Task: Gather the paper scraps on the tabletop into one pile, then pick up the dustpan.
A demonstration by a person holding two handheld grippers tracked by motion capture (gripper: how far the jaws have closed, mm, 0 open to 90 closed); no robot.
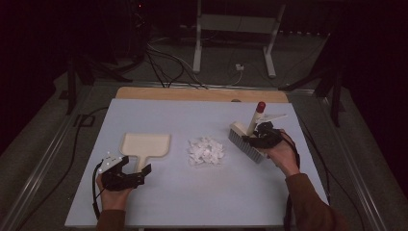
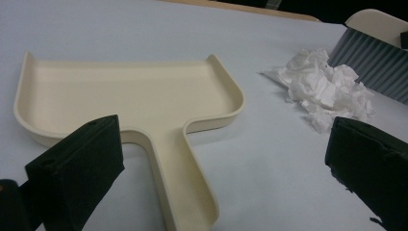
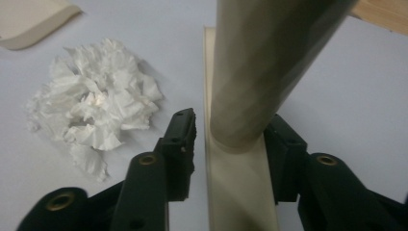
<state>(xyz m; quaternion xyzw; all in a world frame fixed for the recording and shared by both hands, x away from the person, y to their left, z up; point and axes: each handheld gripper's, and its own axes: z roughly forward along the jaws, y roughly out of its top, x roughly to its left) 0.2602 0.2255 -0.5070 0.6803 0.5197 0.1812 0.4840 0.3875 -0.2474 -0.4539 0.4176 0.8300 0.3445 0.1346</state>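
Observation:
A cream dustpan (image 1: 144, 144) (image 2: 130, 96) lies flat at the table's left, its handle (image 2: 185, 187) pointing toward me. My left gripper (image 1: 137, 164) (image 2: 223, 134) stands open, jaws wide apart on either side of that handle without touching it. A pile of crumpled white paper (image 1: 206, 150) (image 2: 327, 89) (image 3: 94, 110) sits mid-table. Right of it stands a brush (image 1: 245, 143) with grey bristles (image 2: 373, 57) and a cream, red-tipped handle (image 1: 255, 118) (image 3: 255, 72). My right gripper (image 1: 258, 137) (image 3: 235, 125) is shut on the handle near its base.
The pale blue tabletop (image 1: 202, 197) has free room in front of the paper and along the near edge. A wooden strip (image 1: 202, 94) runs along the far edge. Beyond it, a white stand (image 1: 235, 29) and cables lie on the dark floor.

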